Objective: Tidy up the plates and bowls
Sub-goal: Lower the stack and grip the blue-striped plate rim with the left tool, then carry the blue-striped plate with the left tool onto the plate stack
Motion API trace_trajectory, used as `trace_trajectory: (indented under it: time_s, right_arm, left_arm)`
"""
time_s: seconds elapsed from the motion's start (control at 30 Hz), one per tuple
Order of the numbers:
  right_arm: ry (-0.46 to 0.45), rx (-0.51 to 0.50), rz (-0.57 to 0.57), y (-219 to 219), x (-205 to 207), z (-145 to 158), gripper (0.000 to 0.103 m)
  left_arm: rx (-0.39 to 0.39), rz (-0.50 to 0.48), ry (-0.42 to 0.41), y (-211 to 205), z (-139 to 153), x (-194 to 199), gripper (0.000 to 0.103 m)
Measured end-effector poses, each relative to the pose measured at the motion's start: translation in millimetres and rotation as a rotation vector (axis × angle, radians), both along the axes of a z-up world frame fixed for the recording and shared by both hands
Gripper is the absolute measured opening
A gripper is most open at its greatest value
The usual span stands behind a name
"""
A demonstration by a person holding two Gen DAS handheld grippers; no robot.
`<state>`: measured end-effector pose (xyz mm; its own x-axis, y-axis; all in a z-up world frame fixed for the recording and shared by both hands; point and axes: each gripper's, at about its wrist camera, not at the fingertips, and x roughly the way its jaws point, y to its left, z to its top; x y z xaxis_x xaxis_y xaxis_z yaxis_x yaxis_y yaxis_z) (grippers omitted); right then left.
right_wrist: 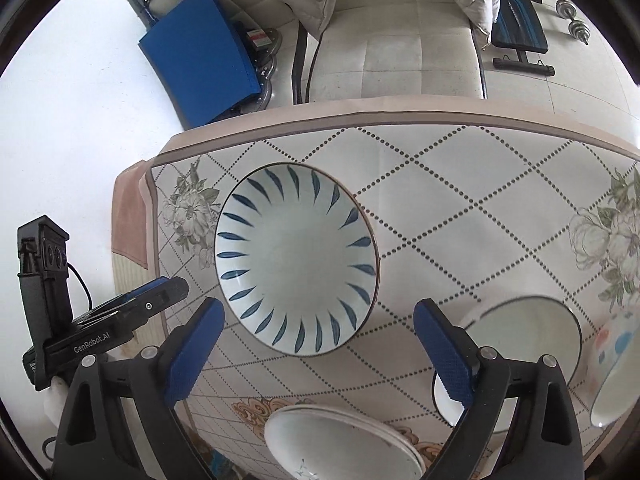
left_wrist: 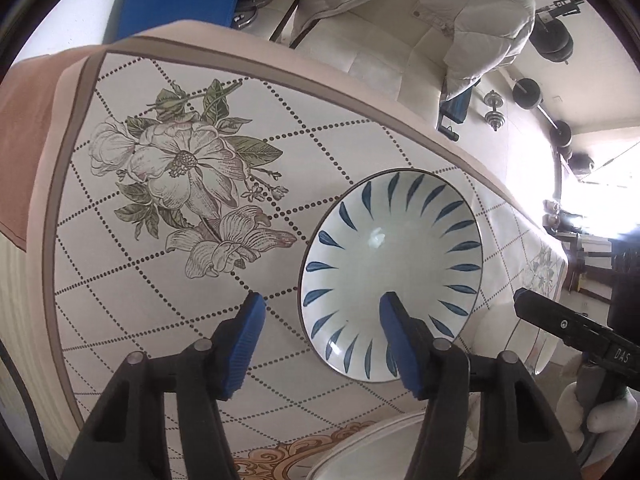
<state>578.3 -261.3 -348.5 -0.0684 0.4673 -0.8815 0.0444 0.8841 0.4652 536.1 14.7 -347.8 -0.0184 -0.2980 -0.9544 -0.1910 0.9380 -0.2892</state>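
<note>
A white plate with blue leaf strokes lies flat on the flowered tablecloth. My left gripper hangs above its left rim, open: one blue pad is over the plate's inside and the other is over the cloth. Neither pad presses on the rim. In the right wrist view my right gripper stands wide open over the plate's near edge and holds nothing. The black body of the right gripper shows at the right of the left wrist view. The left gripper's body is at the left of the right wrist view.
A white bowl sits at the table's near side. A dark-rimmed white bowl and a bowl with coloured marks stand to the right. The table's far edge faces a cream sofa and a blue panel.
</note>
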Motion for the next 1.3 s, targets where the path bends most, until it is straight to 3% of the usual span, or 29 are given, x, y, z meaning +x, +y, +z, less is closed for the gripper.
trace_trajectory:
  time_s: [0.13,0.17,0.27,0.33,0.4,0.53,0.57,0.63,0.9,1.3]
  right_arm:
    - [0.072,-0.004,0.013,6.0,21.9,-34.1,0.088]
    - [0.084,-0.005,0.022,7.9,25.6,-40.5,0.084]
    - [0.112,-0.028,0.050,13.0,31.1,-56.6,0.072]
    - [0.126,-0.029,0.064,15.6,31.9,-65.1,0.065]
    - [0.135,-0.030,0.073,17.5,31.4,-71.8,0.062]
    - [0.148,-0.038,0.087,18.8,30.1,-80.8,0.039]
    - [0.147,-0.056,0.095,18.5,28.9,-82.1,0.029]
    - [0.138,-0.104,0.108,16.4,27.5,-83.4,0.019]
    - [0.130,-0.083,0.103,9.9,19.7,-80.2,0.014]
    - [0.099,-0.040,0.100,12.4,4.0,-60.4,0.011]
  left_arm:
    - [-0.025,-0.008,0.042,-1.4,-24.2,10.4,0.047]
    - [-0.023,-0.016,0.050,-3.5,-28.0,12.3,0.042]
    - [-0.014,-0.054,0.059,-11.0,-36.4,15.7,0.040]
    - [-0.017,-0.078,0.079,-16.0,-42.3,15.6,0.028]
    - [-0.006,-0.100,0.082,-19.2,-45.2,16.5,0.023]
    - [0.016,-0.111,0.066,-21.2,-45.0,15.2,0.017]
    - [0.012,-0.107,0.063,-19.7,-44.8,15.4,0.016]
    - [0.007,-0.100,0.055,-18.5,-44.4,14.5,0.015]
    - [0.055,-0.094,0.022,-8.8,-34.8,5.4,0.013]
    - [0.059,-0.071,-0.027,5.2,-2.3,-16.9,0.013]
